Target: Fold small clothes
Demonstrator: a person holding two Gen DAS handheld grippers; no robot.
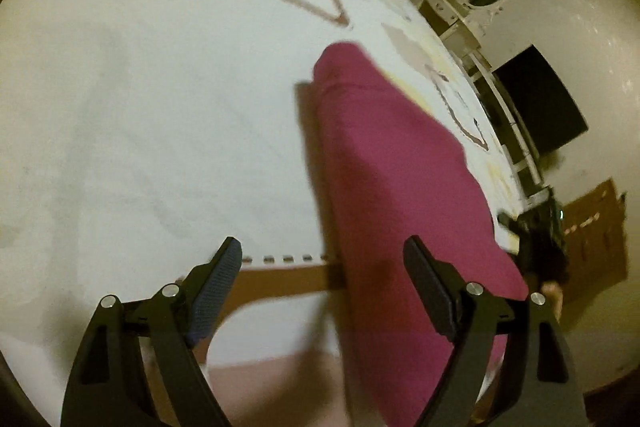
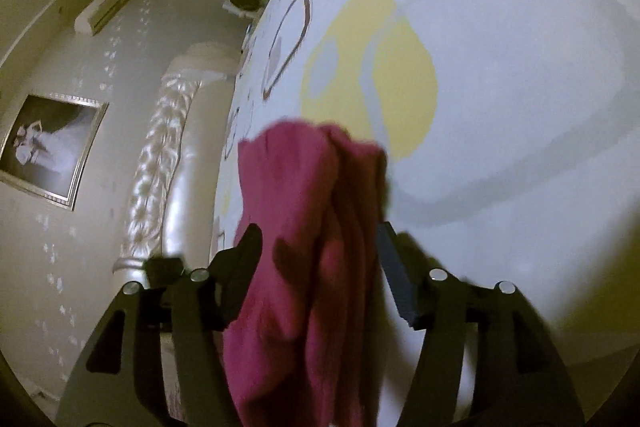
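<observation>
A magenta cloth (image 1: 392, 187) lies in a long folded strip on the white patterned bed sheet (image 1: 160, 87). My left gripper (image 1: 324, 255) is open, its fingers wide apart; the cloth's near end lies between them, closer to the right finger (image 1: 428, 283). In the right wrist view the same cloth (image 2: 304, 247) lies bunched between the jaws of my right gripper (image 2: 318, 239), which stand apart with the cloth loose between them. The right gripper's far end shows at the sheet's edge in the left wrist view (image 1: 540, 239).
The bed's cream padded headboard (image 2: 168, 155) runs along the sheet's edge. A framed picture (image 2: 52, 151) hangs on the wall. A dark panel (image 1: 540, 99) and a brown cardboard piece (image 1: 596, 239) stand beyond the bed. A brown strip (image 1: 280, 279) lies near my left gripper.
</observation>
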